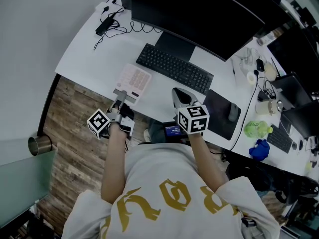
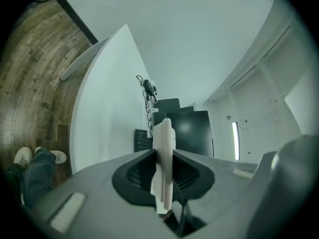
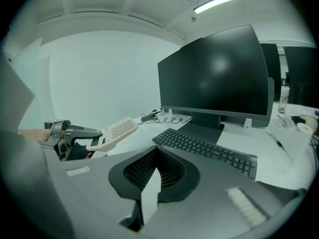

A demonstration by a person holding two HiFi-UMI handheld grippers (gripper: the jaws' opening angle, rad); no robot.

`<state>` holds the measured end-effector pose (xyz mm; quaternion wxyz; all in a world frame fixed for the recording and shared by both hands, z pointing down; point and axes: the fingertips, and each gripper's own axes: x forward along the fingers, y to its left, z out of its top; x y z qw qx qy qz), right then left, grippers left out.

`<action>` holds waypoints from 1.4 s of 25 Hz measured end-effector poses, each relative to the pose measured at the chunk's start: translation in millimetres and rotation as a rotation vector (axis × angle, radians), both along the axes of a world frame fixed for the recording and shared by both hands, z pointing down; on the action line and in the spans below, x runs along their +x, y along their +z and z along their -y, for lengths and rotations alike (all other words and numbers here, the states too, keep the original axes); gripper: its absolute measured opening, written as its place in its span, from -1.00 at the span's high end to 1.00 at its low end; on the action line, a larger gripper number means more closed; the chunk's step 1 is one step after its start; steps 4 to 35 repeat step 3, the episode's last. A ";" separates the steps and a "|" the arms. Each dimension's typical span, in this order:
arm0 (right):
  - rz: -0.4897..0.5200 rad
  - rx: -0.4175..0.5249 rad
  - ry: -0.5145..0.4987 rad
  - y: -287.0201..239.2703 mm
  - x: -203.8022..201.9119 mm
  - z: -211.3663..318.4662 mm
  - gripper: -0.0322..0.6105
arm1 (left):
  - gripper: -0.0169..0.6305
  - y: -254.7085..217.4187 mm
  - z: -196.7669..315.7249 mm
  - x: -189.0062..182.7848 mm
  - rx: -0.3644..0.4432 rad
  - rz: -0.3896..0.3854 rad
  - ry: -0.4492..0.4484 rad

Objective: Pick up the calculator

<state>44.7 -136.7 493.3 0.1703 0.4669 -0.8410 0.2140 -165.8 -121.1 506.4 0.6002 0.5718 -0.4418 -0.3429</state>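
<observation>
The calculator (image 1: 132, 80) is white and pink with rows of pale keys. My left gripper (image 1: 120, 96) is shut on its near edge by the front edge of the white desk (image 1: 84, 59). The left gripper view shows the calculator (image 2: 163, 148) edge-on, clamped in my left gripper (image 2: 163, 185). From the right gripper view, the calculator (image 3: 115, 131) tilts up off the desk, held by the left gripper (image 3: 88, 139). My right gripper (image 1: 181, 95) hovers over the desk front, right of the calculator. Seen from its own camera, the right gripper (image 3: 149, 195) is shut and empty.
A black keyboard (image 1: 174, 67) lies behind the calculator, in front of a large dark monitor (image 1: 199, 14). A mouse (image 1: 233, 112) sits on a dark pad (image 1: 219, 116) at the right. Cables and an adapter (image 1: 105, 25) lie at the far left. A phone (image 1: 173, 131) rests on the person's lap.
</observation>
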 end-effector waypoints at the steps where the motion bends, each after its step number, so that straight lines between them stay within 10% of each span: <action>1: 0.000 0.000 0.001 -0.3 0.5 -0.1 0.82 | 0.73 2.2 -0.4 -0.8 -0.003 0.006 0.001; 35: 0.001 0.001 0.002 -1.1 1.3 -0.1 0.82 | 0.73 6.1 -0.9 -2.2 -0.010 0.017 0.001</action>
